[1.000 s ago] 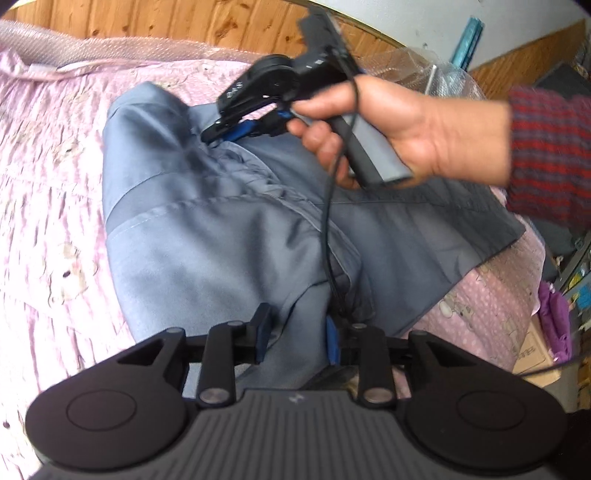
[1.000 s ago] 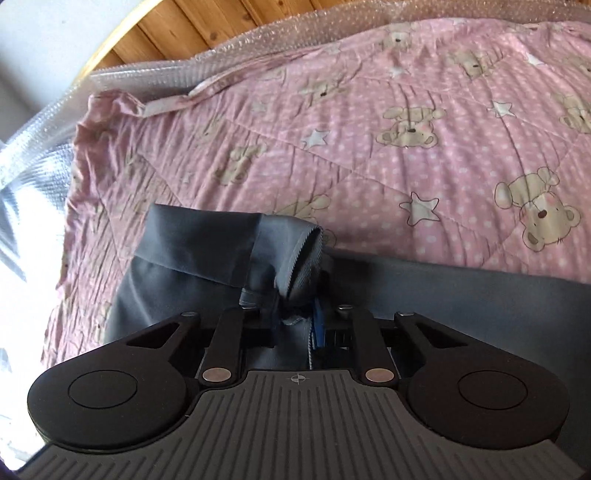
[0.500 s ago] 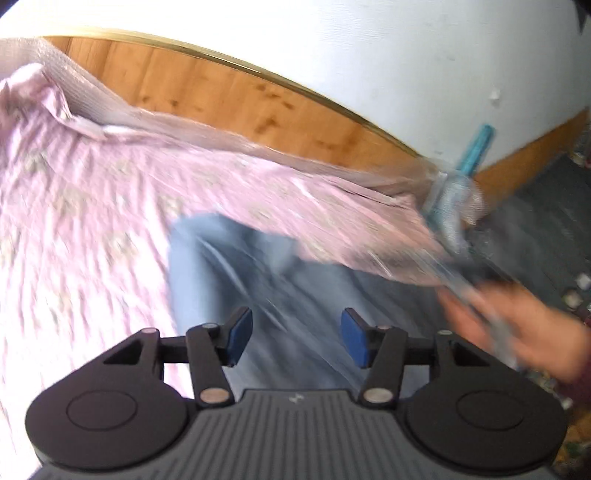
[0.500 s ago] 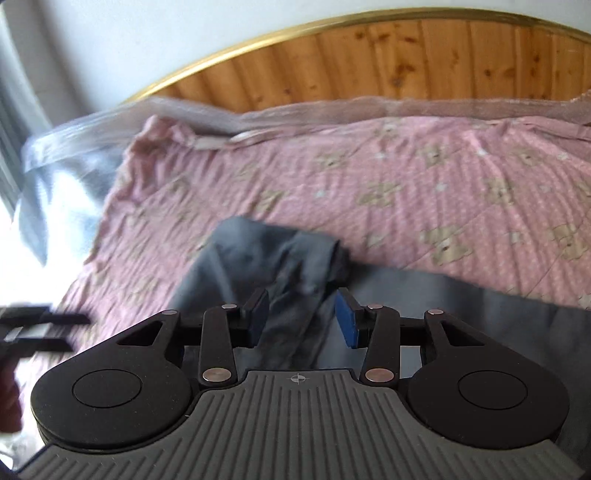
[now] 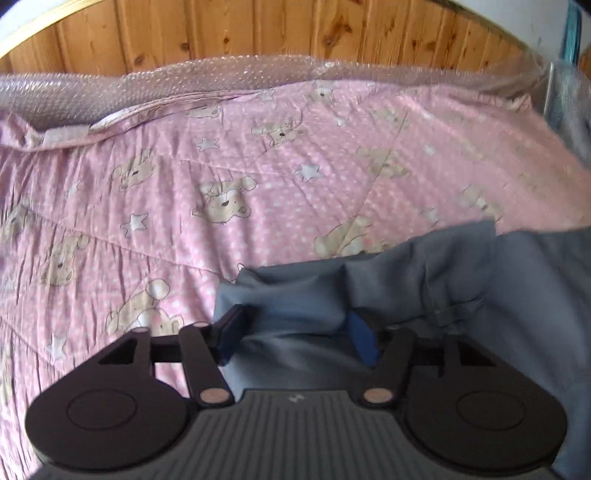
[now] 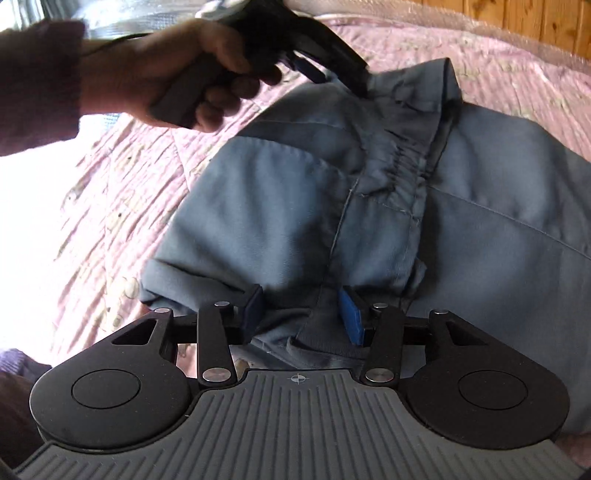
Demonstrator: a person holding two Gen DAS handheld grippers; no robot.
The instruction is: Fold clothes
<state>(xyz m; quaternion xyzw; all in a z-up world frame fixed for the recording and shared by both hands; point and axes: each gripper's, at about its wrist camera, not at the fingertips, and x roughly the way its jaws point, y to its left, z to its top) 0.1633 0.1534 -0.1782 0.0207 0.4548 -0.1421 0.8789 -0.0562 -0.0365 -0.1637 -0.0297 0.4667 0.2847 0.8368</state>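
Grey-blue trousers point(image 6: 369, 206) lie folded on a pink teddy-bear quilt point(image 5: 184, 184). My left gripper point(image 5: 297, 334) is open with a corner of the trousers point(image 5: 303, 295) between its blue pads. In the right wrist view the left gripper point(image 6: 332, 74), held in a hand, sits at the far edge of the trousers by the waistband. My right gripper point(image 6: 301, 314) is open, and the near folded edge of the trousers lies between its pads.
Bubble wrap point(image 5: 221, 77) lines the far edge of the bed under a wooden wall panel point(image 5: 258, 29). A purple item point(image 6: 11, 360) shows at the lower left beside the bed.
Both grippers let go of the cloth and opened, swung away, then came back down. They now straddle opposite edges of the trousers, open.
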